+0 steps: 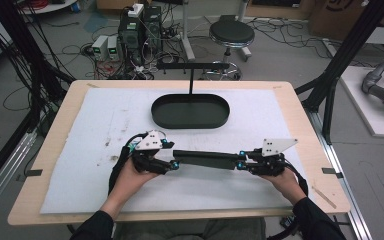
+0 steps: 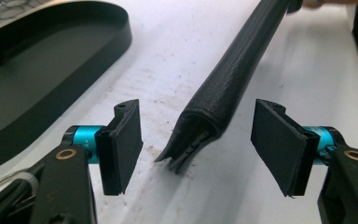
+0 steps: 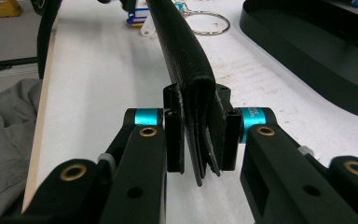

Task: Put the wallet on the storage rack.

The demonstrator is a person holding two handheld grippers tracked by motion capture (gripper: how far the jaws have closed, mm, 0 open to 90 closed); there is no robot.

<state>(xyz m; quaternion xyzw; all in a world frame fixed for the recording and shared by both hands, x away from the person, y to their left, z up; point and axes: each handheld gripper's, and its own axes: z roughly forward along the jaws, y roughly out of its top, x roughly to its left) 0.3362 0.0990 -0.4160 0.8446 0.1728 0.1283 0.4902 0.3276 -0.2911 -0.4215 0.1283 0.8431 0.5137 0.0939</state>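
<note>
A long black folded leather strip lies across the white mat between my two grippers. My right gripper is shut on the right end of the black strip, its folded layers pinched between the pads. My left gripper stands open around the strip's other end, with a clear gap on each side of the pads. In the high view the left gripper and right gripper sit at the strip's two ends, near the front of the table.
A black oval tray with an upright T-shaped stand sits at the back middle of the white mat. A key ring lies beyond the strip in the right gripper view. Cables and a stool are on the floor behind.
</note>
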